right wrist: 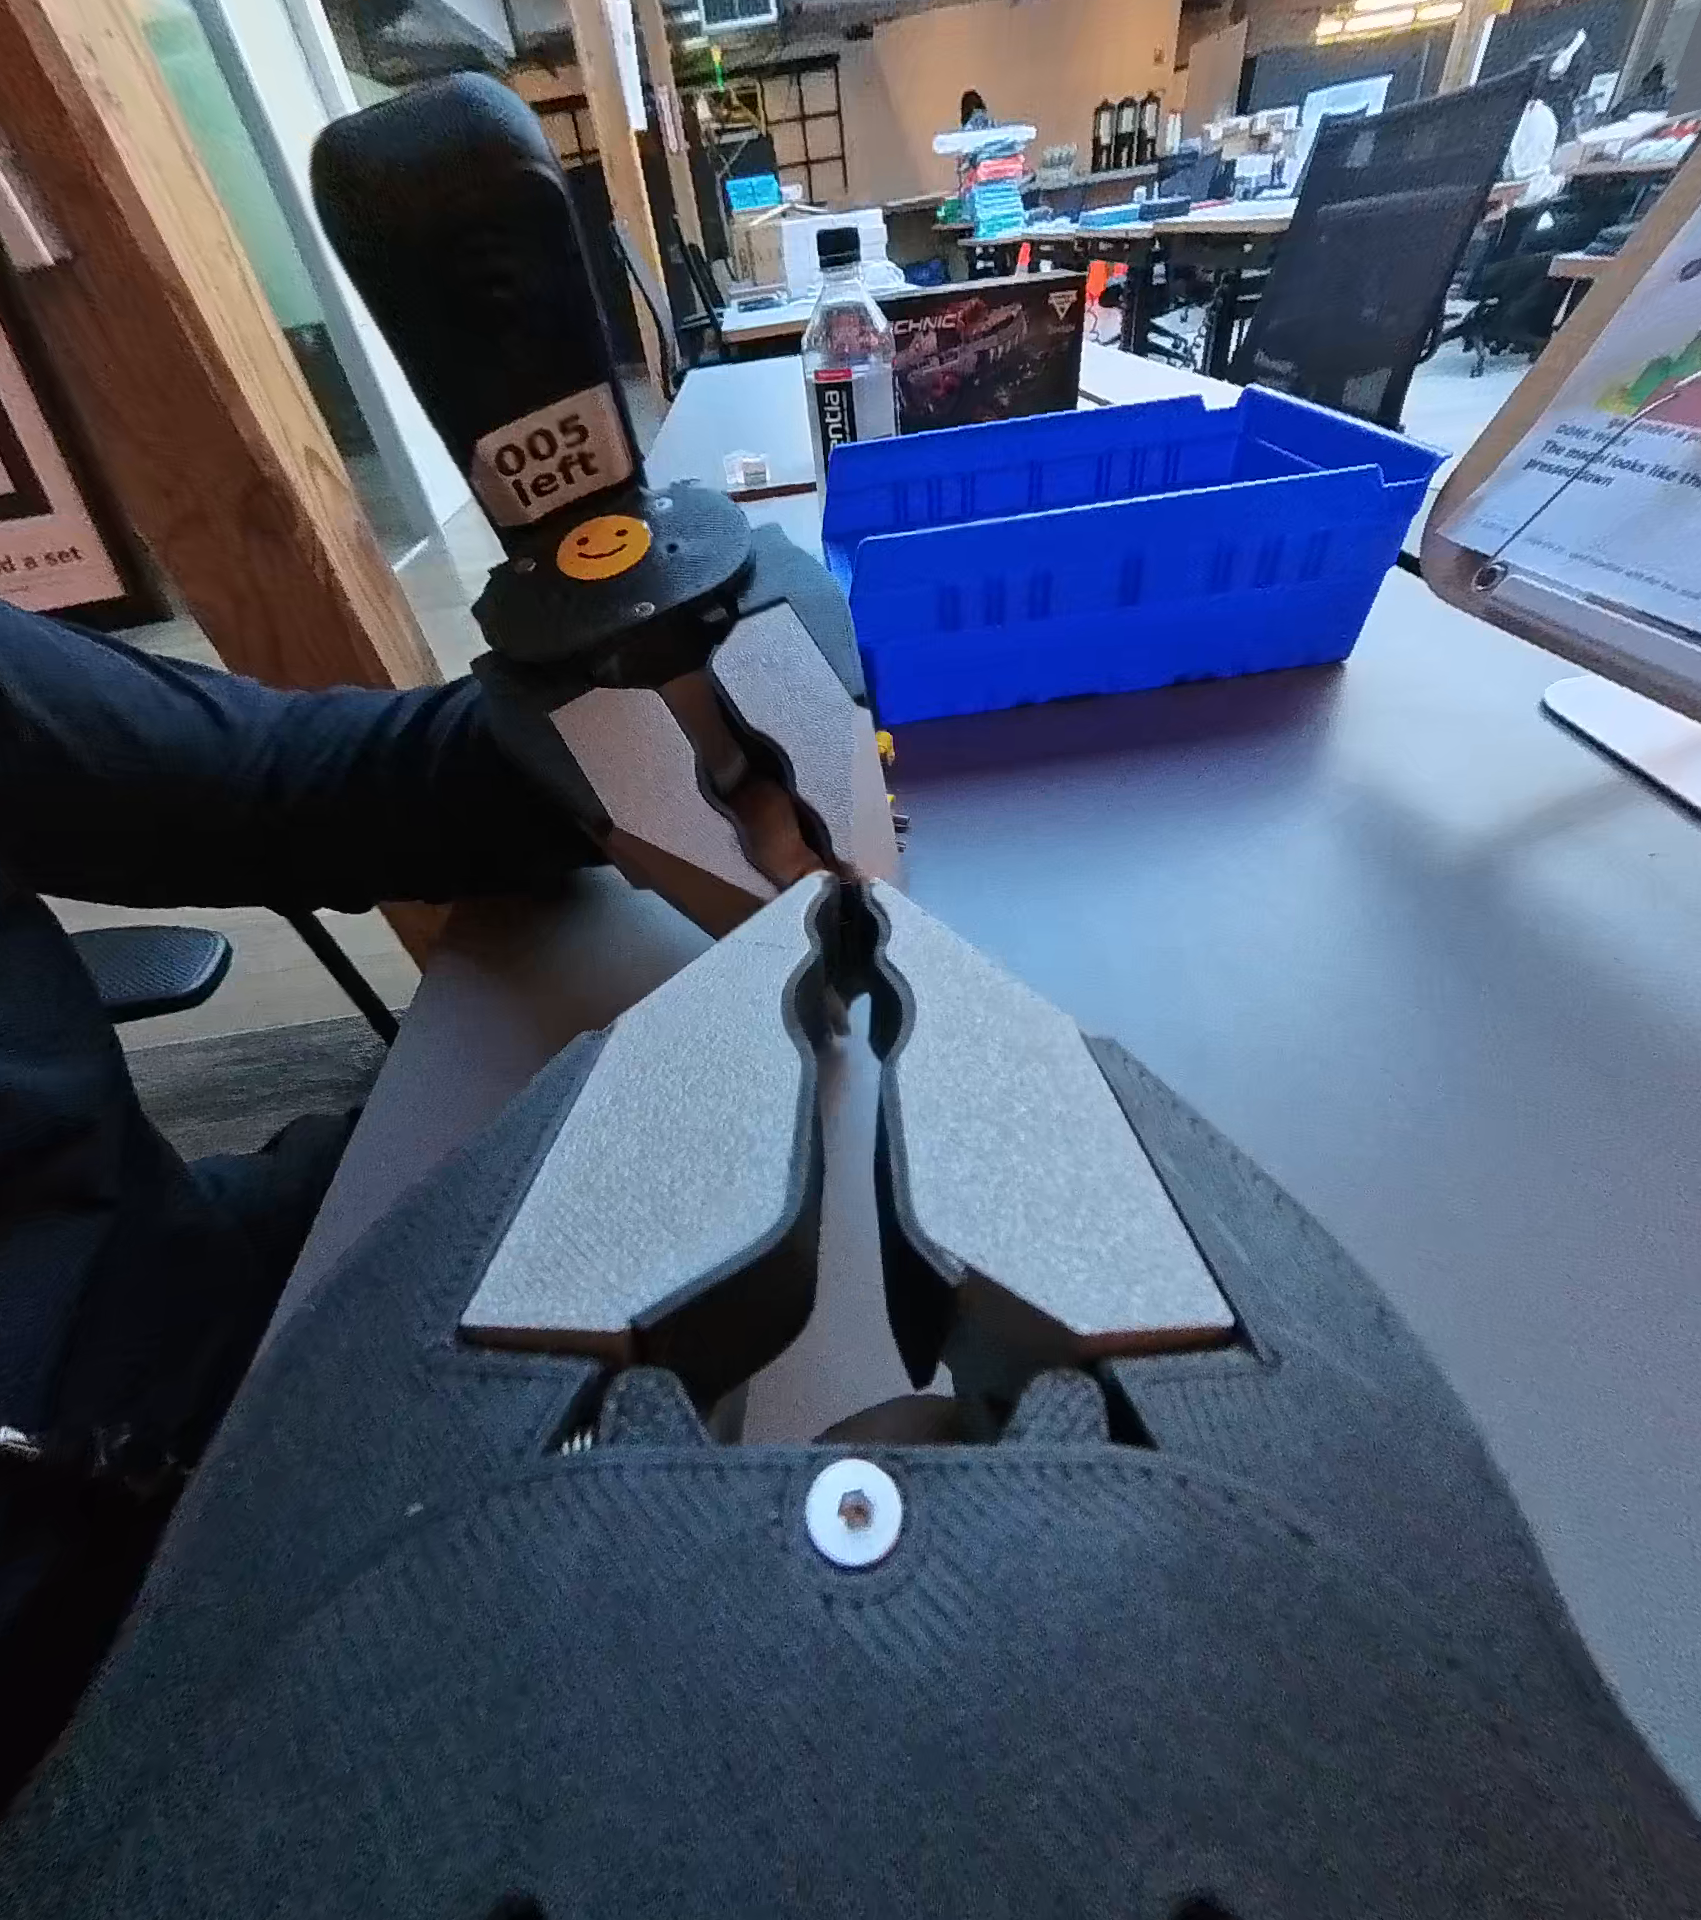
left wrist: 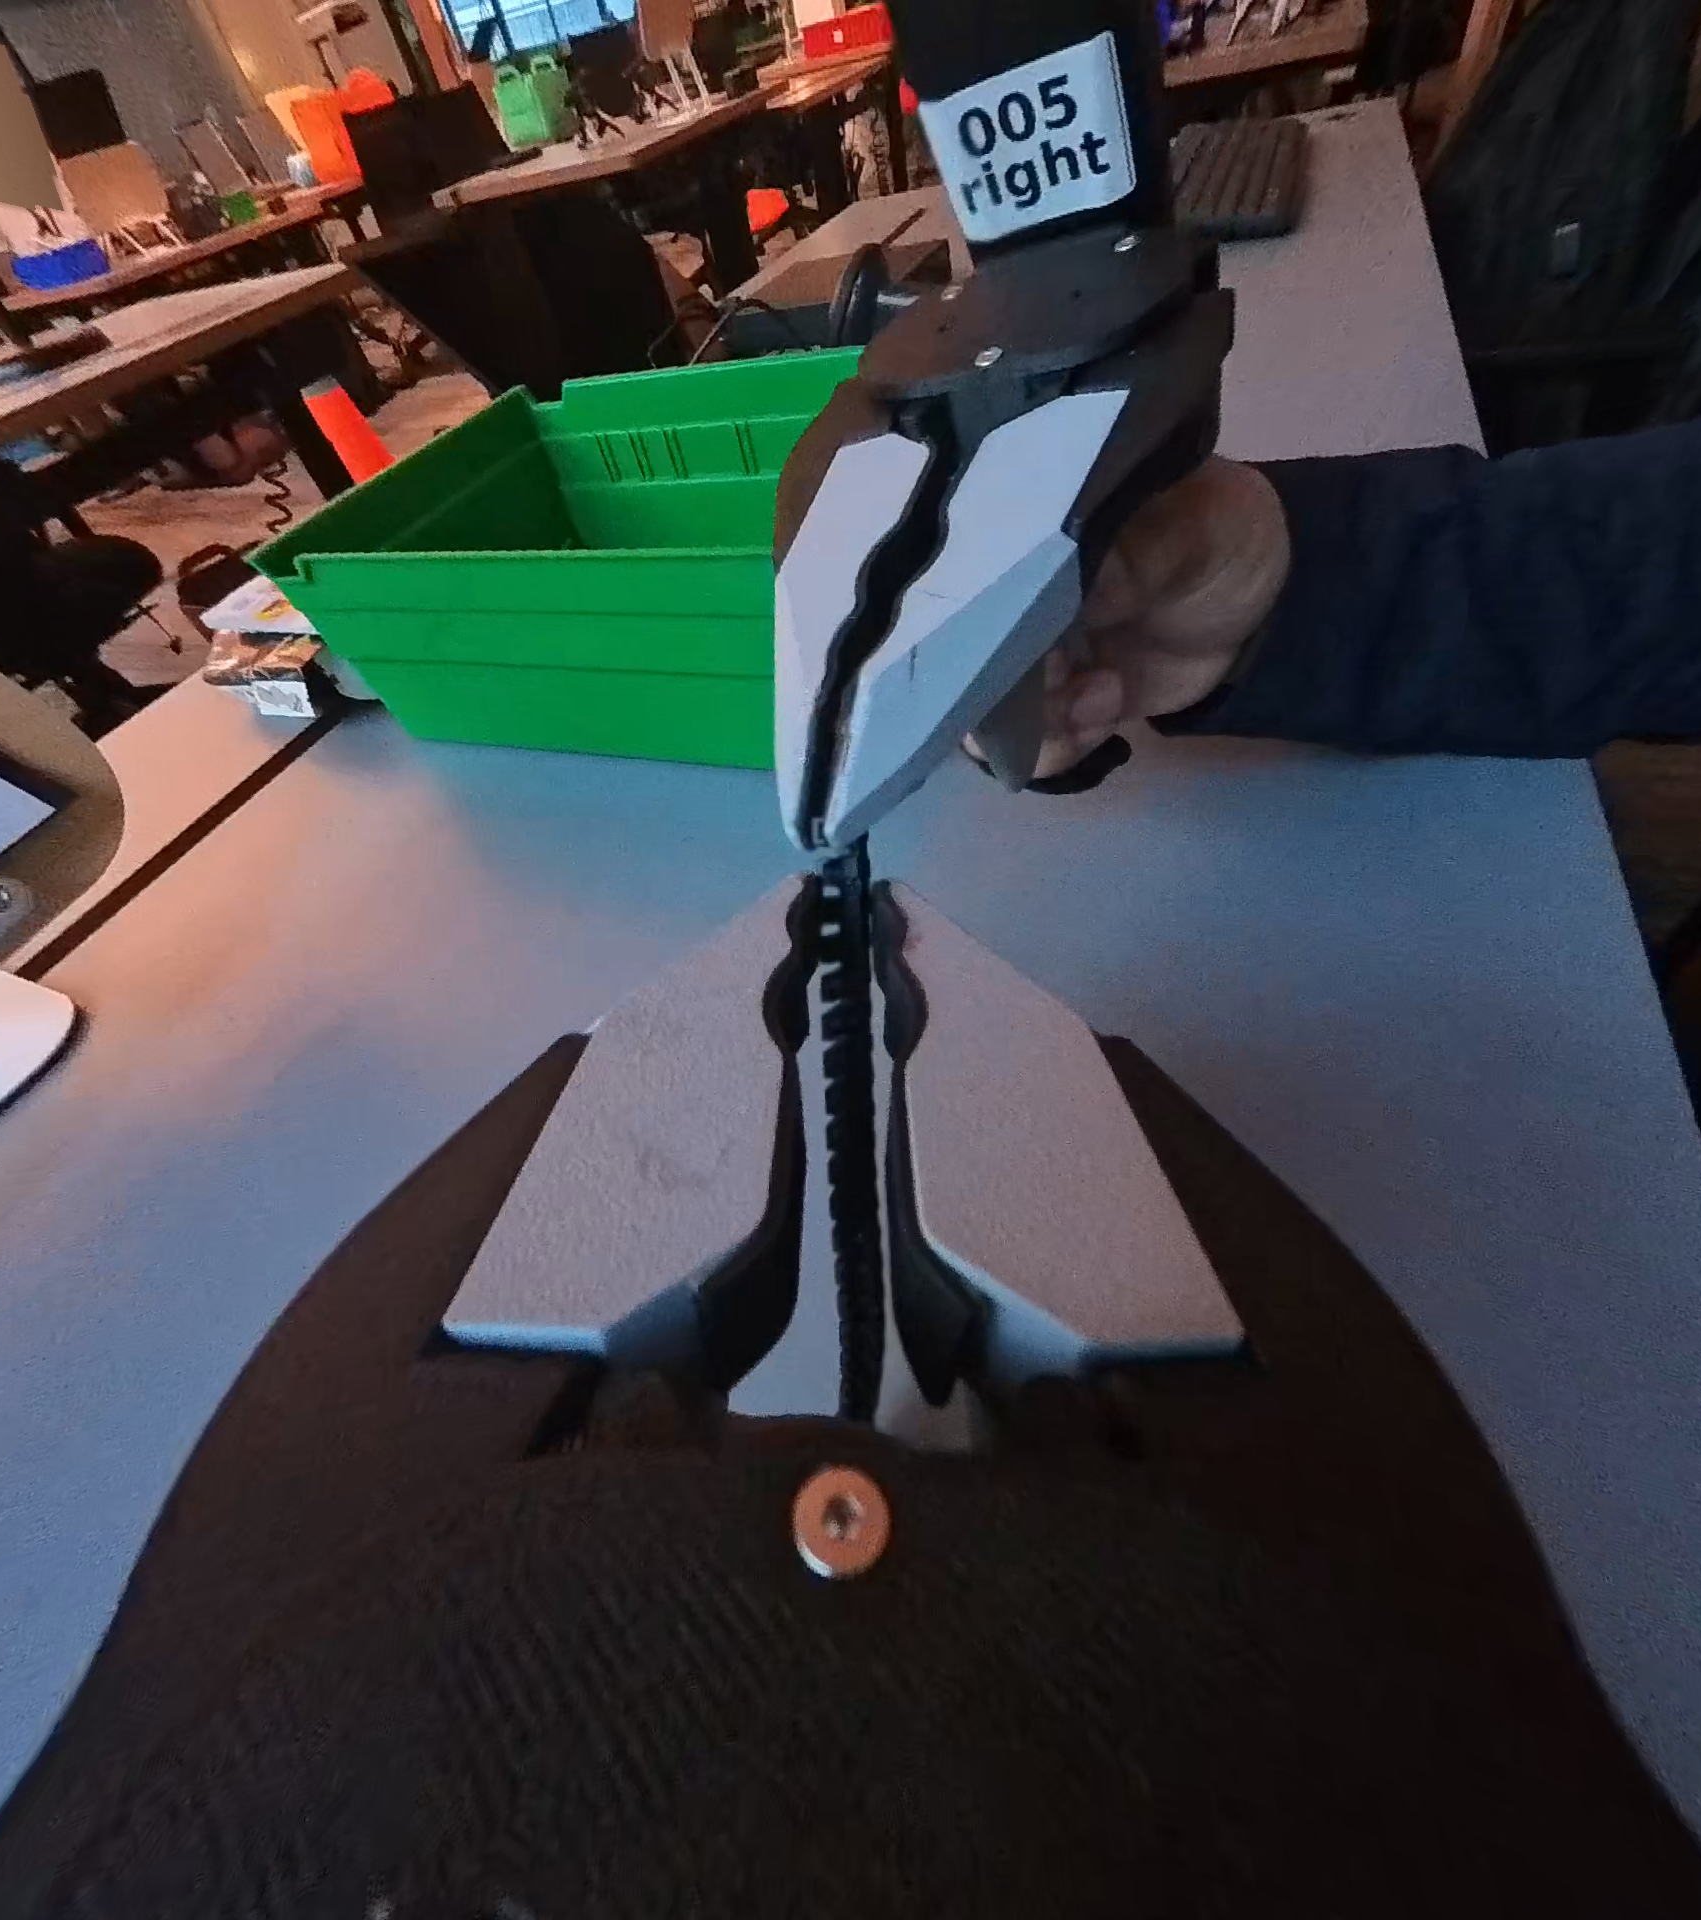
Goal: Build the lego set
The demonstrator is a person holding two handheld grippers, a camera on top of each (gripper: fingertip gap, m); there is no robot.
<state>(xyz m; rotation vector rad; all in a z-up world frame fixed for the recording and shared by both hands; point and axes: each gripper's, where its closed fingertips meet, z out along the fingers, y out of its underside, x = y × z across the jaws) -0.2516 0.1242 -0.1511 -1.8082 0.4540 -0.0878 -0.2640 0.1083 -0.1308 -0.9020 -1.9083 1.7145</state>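
fingers: left gripper (left wrist: 841, 894) clenched along a long black toothed lego strip (left wrist: 851, 1122); right gripper (left wrist: 830, 831) pinches the strip's far end | place: strip held over the worktop (left wrist: 410, 935), near the green bin (left wrist: 534, 613) | progress: looks early, no built model visible, most assembly remains

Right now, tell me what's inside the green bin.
The green bin shows only bare inner walls and slotted ribs. Its floor is hidden behind the front wall, and the right gripper covers its right end.
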